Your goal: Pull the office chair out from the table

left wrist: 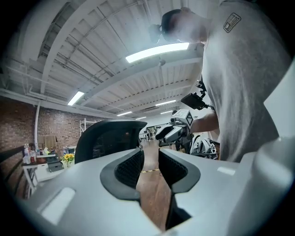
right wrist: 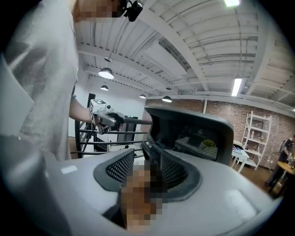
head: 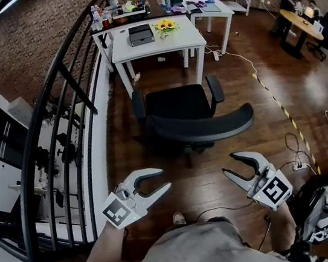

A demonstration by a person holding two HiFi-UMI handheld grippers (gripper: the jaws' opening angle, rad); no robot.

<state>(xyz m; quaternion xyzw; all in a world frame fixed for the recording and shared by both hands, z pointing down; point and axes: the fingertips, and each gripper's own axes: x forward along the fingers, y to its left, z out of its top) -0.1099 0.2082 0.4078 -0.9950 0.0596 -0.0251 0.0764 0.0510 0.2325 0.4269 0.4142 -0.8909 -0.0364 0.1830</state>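
Observation:
A black office chair (head: pixel 186 115) stands on the wooden floor, a short way out from the white table (head: pixel 157 47), with its curved backrest (head: pixel 203 129) turned towards me. Both grippers hang on my side of the backrest and touch nothing. My left gripper (head: pixel 164 180) is open and empty at lower left. My right gripper (head: pixel 230 165) is open and empty at lower right. In the left gripper view the jaws (left wrist: pixel 150 159) stand a little apart, with the backrest (left wrist: pixel 106 138) behind them. The right gripper view shows its jaws (right wrist: pixel 147 168) before the backrest (right wrist: pixel 193 133).
A black metal railing (head: pixel 60 130) runs along the left. On the table lie a black box (head: pixel 141 35) and sunflowers (head: pixel 165 26). Cables and a power strip (head: pixel 297 165) lie on the floor at right, beside a striped tape line (head: pixel 283 109).

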